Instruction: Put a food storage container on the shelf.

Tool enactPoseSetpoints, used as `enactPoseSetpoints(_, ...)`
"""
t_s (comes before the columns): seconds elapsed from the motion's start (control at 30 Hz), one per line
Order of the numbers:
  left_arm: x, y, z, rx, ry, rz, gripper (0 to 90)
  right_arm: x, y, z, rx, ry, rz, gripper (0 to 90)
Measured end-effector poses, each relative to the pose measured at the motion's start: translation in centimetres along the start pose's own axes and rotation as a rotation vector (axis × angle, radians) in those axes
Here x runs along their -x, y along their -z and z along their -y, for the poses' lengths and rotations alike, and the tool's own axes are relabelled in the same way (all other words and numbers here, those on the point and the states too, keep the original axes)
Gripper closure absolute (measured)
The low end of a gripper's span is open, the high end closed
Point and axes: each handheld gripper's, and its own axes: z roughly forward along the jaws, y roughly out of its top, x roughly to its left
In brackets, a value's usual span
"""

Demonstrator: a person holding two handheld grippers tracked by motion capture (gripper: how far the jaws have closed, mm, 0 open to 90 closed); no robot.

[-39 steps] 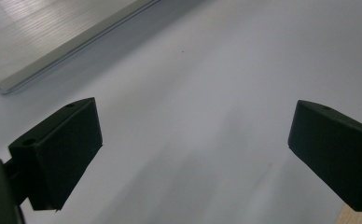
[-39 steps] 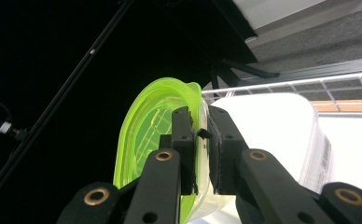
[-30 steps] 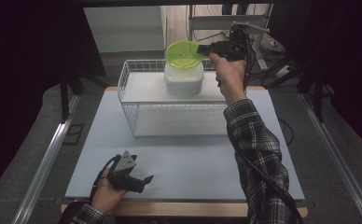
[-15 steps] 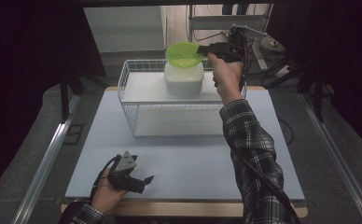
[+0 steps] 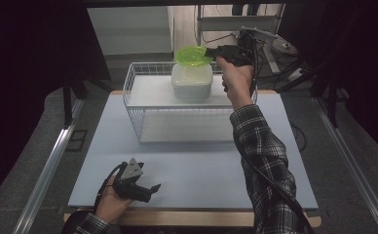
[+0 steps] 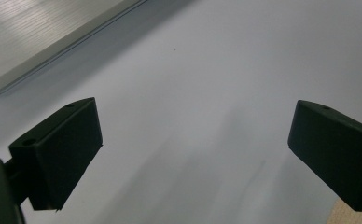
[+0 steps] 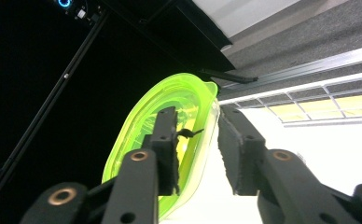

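A translucent green lid point(image 5: 193, 54) point(image 7: 142, 135) lies tilted over the back of a white tub point(image 5: 192, 82), which stands on the upper shelf of a white wire basket point(image 5: 133, 92). My right gripper point(image 5: 211, 51) point(image 7: 198, 123) reaches in from the right with the lid's rim between its jaws. The jaws have just been opening, and a thin gap shows between the rim and the right jaw. My left gripper point(image 5: 150, 190) point(image 6: 193, 135) rests in the person's hand near the table's front left, with its jaws wide apart over bare tabletop.
The pale blue table top point(image 5: 201, 165) stretches between the basket and the front edge. A metal rail point(image 5: 46, 170) runs along the left side. Dark frames and cables stand behind the basket at the back right.
The right forearm has shifted slightly left while the lid stays over the tub. The left hand has not moved.
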Motion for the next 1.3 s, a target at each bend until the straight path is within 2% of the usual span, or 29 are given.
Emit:
enactPoseSetpoints(0.17, 0.0, 0.0, 0.0, 0.0, 0.0, 0.0, 2.4, -0.1, 0.1, -0.1, 0.0, 0.018, 0.004, 54.7)
enactPoseSetpoints(0.33, 0.0, 0.0, 0.0, 0.003, 0.003, -0.001, 2.4, -0.2, 0.3, -0.2, -0.013, 0.066, 0.015, 40.5)
enactPoseSetpoints(0.57, 0.0, 0.0, 0.0, 0.008, 0.01, -0.001, 2.4, -0.3, 1.1, -0.1, -0.045, 0.137, -0.024, 27.1)
enactPoseSetpoints(0.8, 0.0, 0.0, 0.0, 0.005, 0.011, -0.003, 2.4, -0.6, 2.1, 0.5, -0.06, 0.204, -0.045, 21.1)
enactPoseSetpoints(1.13, 0.0, 0.0, 0.0, 0.002, 0.009, -0.005, 2.4, 0.0, 3.0, 2.1, -0.095, 0.273, -0.062, 19.5)
enactPoseSetpoints(1.3, 0.0, 0.0, 0.0, 0.003, 0.012, -0.005, 2.4, 0.3, 3.6, 2.8, -0.094, 0.313, -0.056, 18.4)
